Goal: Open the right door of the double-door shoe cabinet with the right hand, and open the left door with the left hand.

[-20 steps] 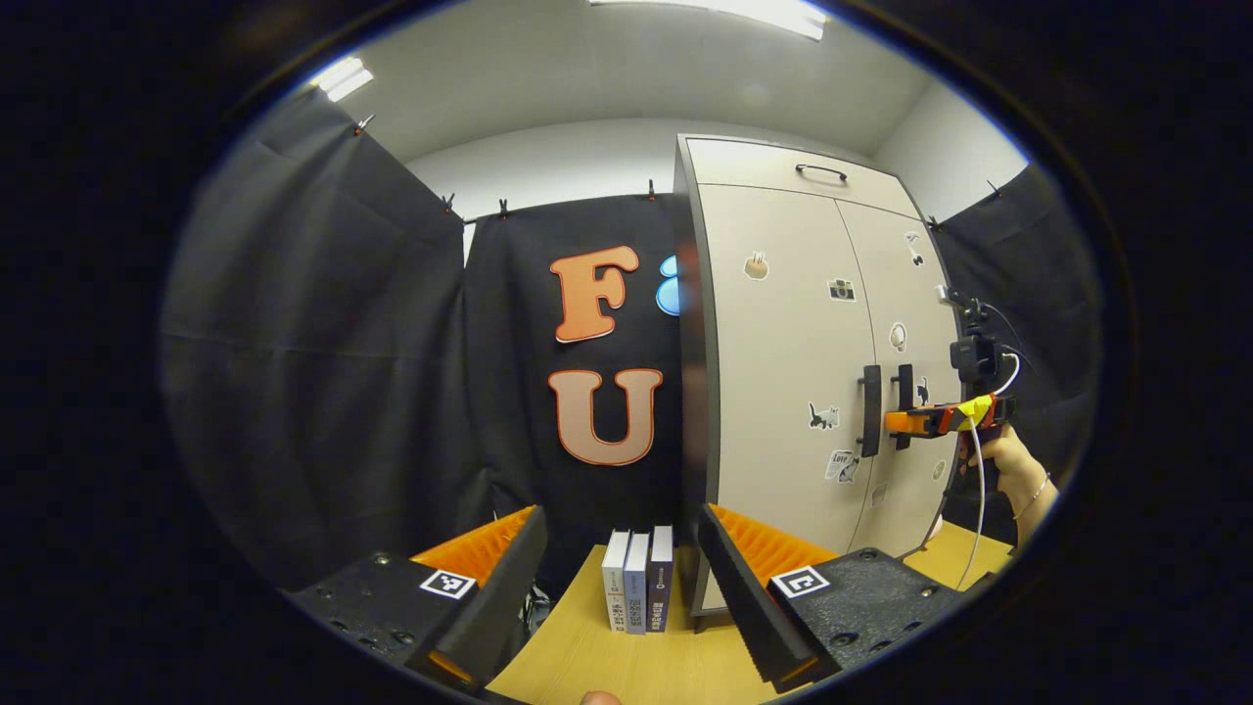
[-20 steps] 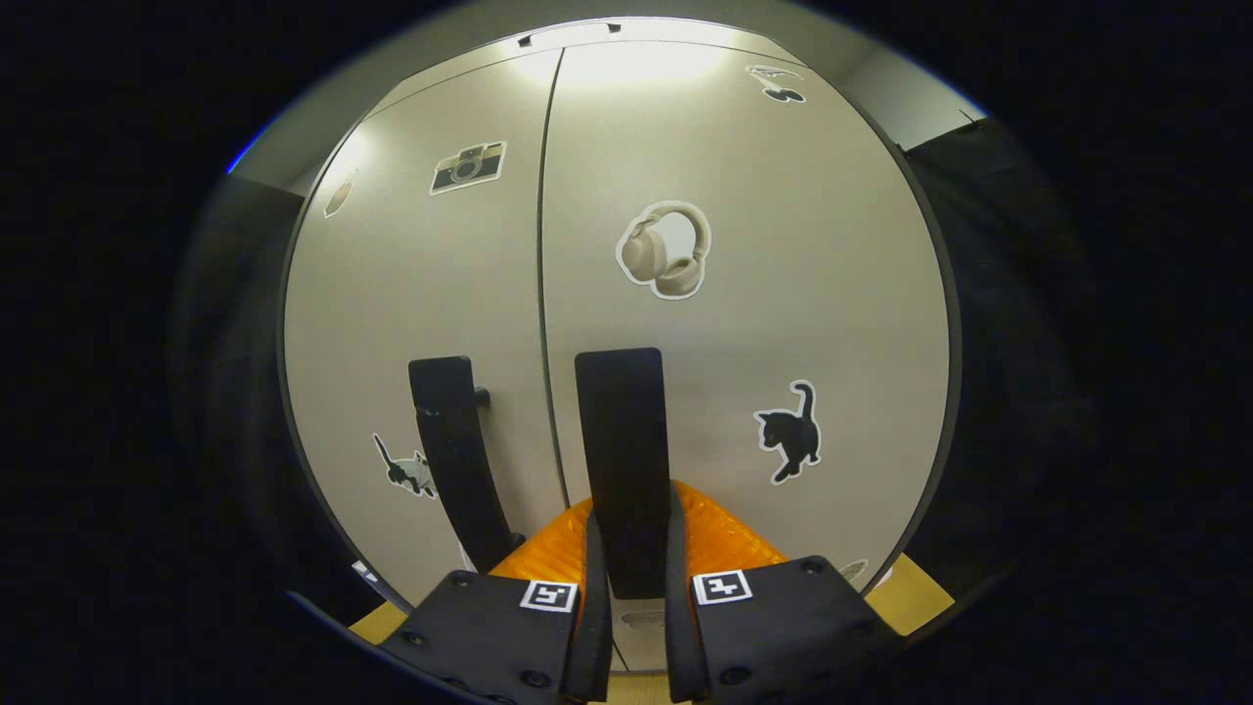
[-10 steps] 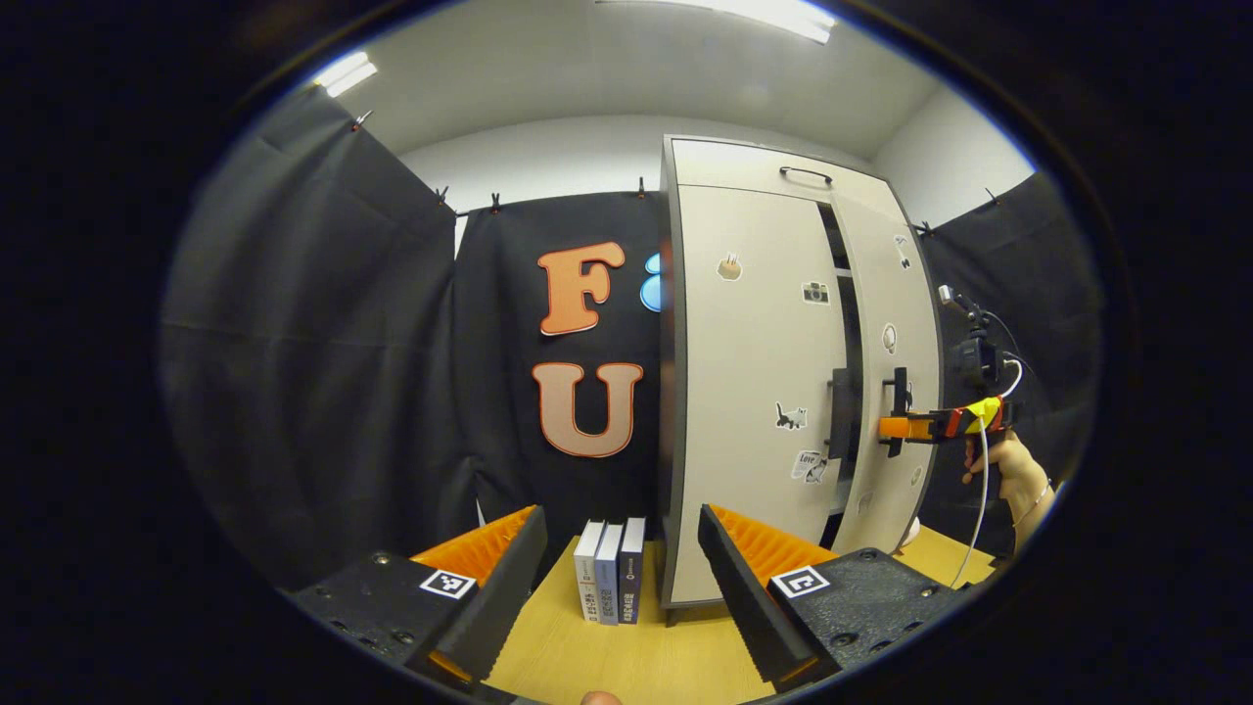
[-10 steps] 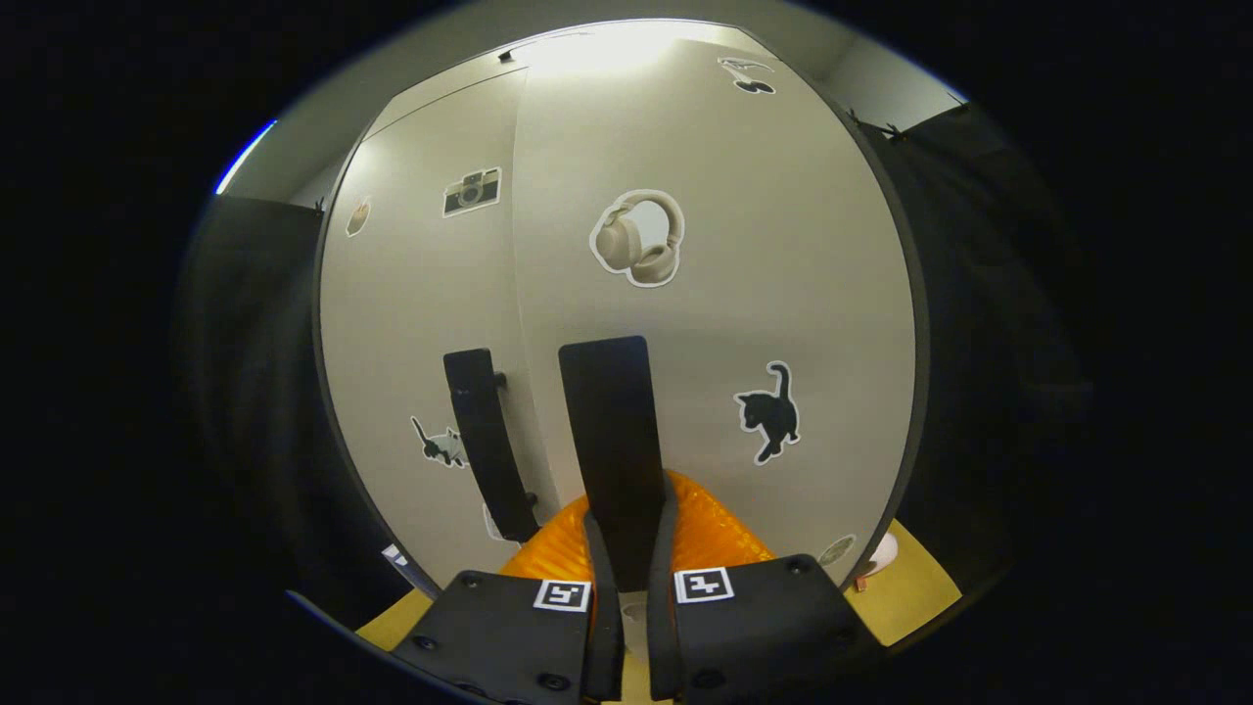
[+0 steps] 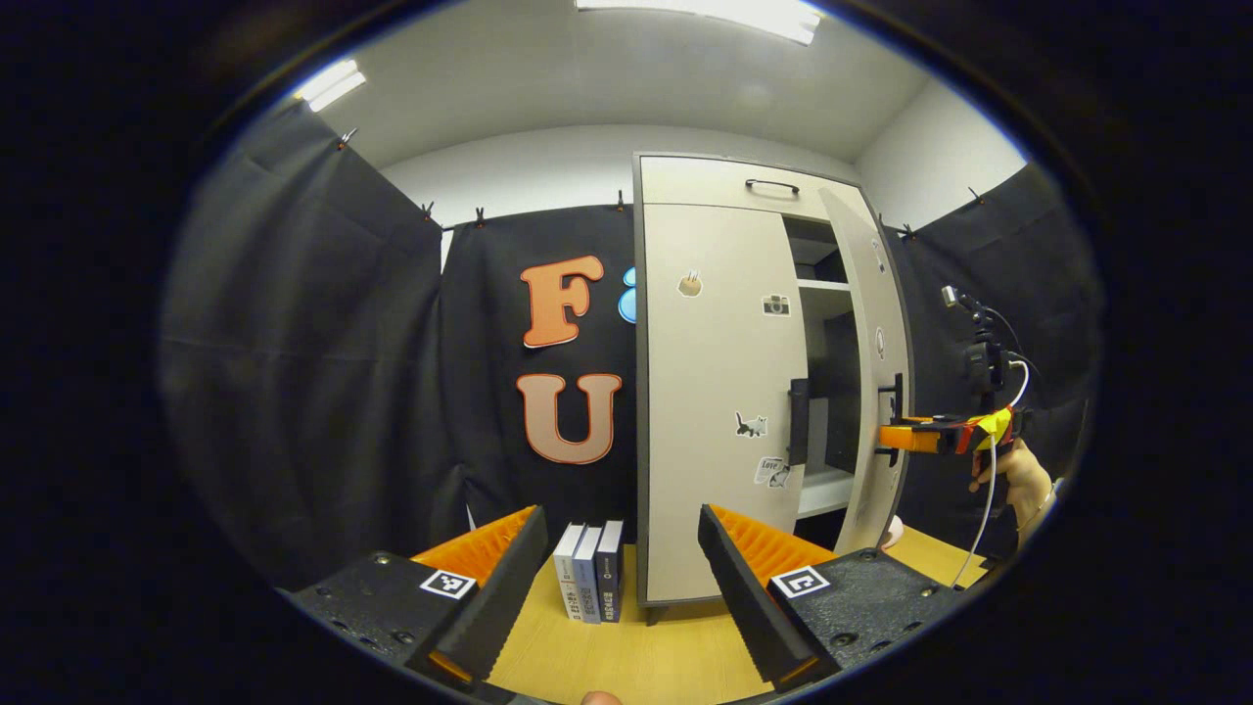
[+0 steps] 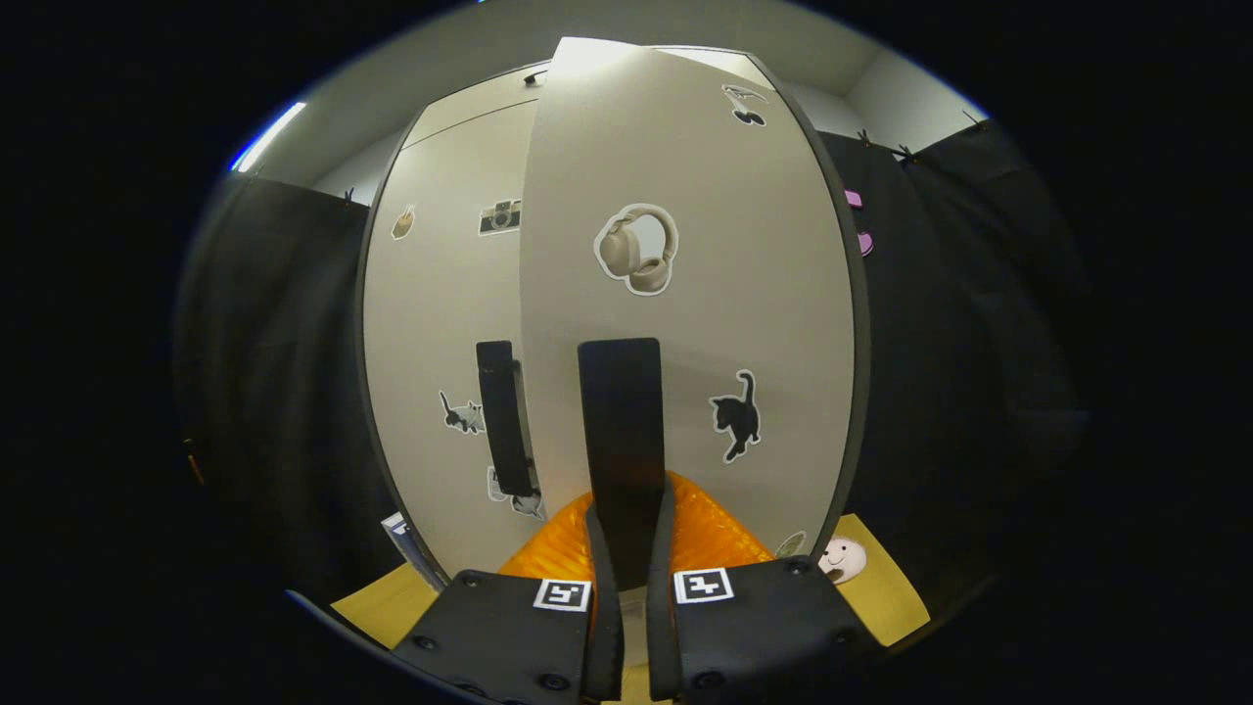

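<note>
So, left to right, placed against the shoe cabinet (image 5: pixel 724 392):

Books (image 5: pixel 587 583): standing on the table (image 5: pixel 626 656) just left of the cabinet's foot; a wide swing of the left door could likely knock them if they lie within its arc, which I cannot tell.

Left gripper (image 5: pixel 622 587): fingers spread wide, nothing between them, low in front of the cabinet's left half and well apart from it.

Left door (image 5: pixel 710 392): flush shut against the cabinet; its handle (image 5: pixel 799 421) sits at its right edge, above and to the right of the left gripper, untouched.

Risk, left side: an approach straight up from here may strike the door face rather than straddle the handle.

Cabinet interior (image 5: pixel 827 323): shelves visible in the gap between the two doors.

Right door (image 6: pixel 685 294): swung partly out from the cabinet's right side.

Right door handle (image 6: pixel 621 431): upright, running down between the right gripper's fingers.

Right gripper (image 6: pixel 626 587): clamped on that handle, both fingers pressing its sides.

Risk, right side: a straight pull, not following the hinge arc, could slide the fingers off the handle or rock the cabinet.
</note>
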`<state>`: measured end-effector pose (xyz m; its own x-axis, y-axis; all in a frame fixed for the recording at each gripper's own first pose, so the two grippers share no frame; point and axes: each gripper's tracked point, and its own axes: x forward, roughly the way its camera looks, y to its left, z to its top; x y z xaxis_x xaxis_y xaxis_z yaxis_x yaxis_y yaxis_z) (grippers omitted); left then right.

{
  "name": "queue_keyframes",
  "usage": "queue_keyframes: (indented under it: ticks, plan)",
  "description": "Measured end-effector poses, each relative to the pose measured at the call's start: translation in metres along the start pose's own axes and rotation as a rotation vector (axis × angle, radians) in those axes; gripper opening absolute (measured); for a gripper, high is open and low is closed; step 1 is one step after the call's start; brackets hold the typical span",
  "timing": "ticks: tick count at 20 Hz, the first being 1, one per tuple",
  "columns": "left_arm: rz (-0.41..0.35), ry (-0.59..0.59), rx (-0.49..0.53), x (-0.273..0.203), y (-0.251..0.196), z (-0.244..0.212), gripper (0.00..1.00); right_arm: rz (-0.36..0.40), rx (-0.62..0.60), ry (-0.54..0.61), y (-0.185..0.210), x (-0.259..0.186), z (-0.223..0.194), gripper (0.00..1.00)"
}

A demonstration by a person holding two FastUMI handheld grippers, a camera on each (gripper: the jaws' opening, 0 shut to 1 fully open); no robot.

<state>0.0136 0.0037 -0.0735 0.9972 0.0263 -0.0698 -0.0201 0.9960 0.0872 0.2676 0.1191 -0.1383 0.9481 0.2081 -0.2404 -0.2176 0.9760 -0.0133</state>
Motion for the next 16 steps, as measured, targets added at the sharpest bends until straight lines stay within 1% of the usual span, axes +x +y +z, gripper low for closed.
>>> queue_keyframes:
  ticks: [3, 4, 5, 6, 8, 9, 10, 16]
  plan:
    - [-0.025, -0.001, 0.0, -0.008, -0.013, 0.003, 0.94, -0.004, -0.009, -0.004, -0.004, -0.005, 0.0, 0.18]
    - [-0.031, 0.002, -0.001, -0.009, -0.017, 0.003, 0.93, -0.009, -0.017, -0.005, -0.006, -0.006, 0.0, 0.18]
    - [-0.032, 0.005, -0.002, -0.01, -0.018, 0.002, 0.92, -0.012, -0.024, -0.006, -0.008, -0.008, 0.0, 0.18]
    - [-0.032, 0.008, -0.001, -0.009, -0.02, 0.002, 0.94, -0.013, -0.03, -0.008, -0.01, -0.009, 0.0, 0.18]
    - [-0.028, 0.012, 0.003, -0.009, -0.022, 0.002, 0.94, -0.006, -0.026, -0.011, -0.012, -0.013, 0.0, 0.18]
    - [-0.027, 0.012, 0.004, -0.009, -0.023, 0.002, 0.96, -0.003, -0.021, -0.011, -0.012, -0.015, 0.0, 0.18]
    - [-0.028, 0.011, 0.003, -0.007, -0.023, 0.002, 0.94, -0.002, -0.017, -0.013, -0.012, -0.016, 0.001, 0.18]
    - [-0.032, 0.026, -0.009, -0.002, -0.034, -0.002, 0.94, -0.011, -0.024, -0.018, -0.02, -0.022, 0.001, 0.17]
